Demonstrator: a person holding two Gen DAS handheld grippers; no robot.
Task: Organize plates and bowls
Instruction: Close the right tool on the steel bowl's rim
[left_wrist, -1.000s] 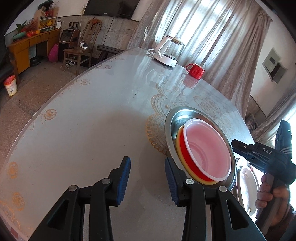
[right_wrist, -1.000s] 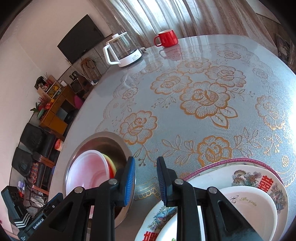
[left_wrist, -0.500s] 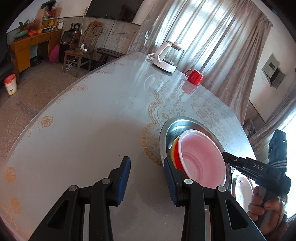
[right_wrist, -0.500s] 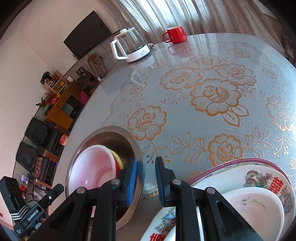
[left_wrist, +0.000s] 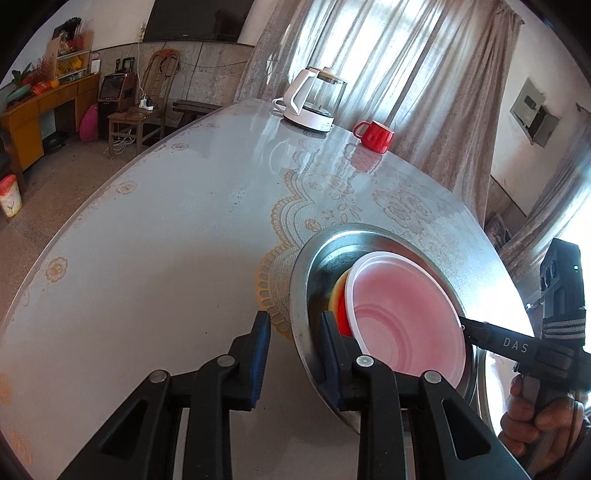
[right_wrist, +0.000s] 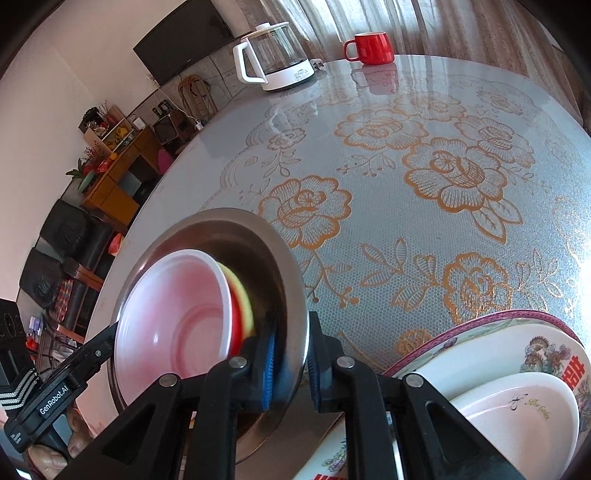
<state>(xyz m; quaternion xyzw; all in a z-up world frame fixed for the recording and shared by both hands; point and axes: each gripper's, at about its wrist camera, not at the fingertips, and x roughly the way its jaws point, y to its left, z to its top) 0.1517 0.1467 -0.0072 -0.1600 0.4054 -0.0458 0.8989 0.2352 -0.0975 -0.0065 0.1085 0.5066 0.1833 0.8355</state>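
Note:
A steel basin (left_wrist: 314, 266) (right_wrist: 280, 266) sits on the table and holds a pink bowl (left_wrist: 402, 317) (right_wrist: 173, 325) nested over red and yellow bowls (right_wrist: 242, 299). My left gripper (left_wrist: 293, 350) is open, its jaws straddling the basin's near rim. My right gripper (right_wrist: 291, 363) straddles the opposite rim, jaws narrowly apart around it. A stack of patterned plates (right_wrist: 491, 350) with a white bowl (right_wrist: 524, 410) on top lies at the right of the right wrist view.
A white electric kettle (left_wrist: 314, 103) (right_wrist: 275, 59) and a red mug (left_wrist: 375, 136) (right_wrist: 369, 47) stand at the table's far edge. The table carries a floral lace cover (right_wrist: 424, 173). Chairs and a wooden cabinet (left_wrist: 40, 110) stand beyond the left edge.
Both grippers have moved in onto the basin's rim from opposite sides. The right gripper's jaws have narrowed around the rim. The basin now looks tilted in the right wrist view.

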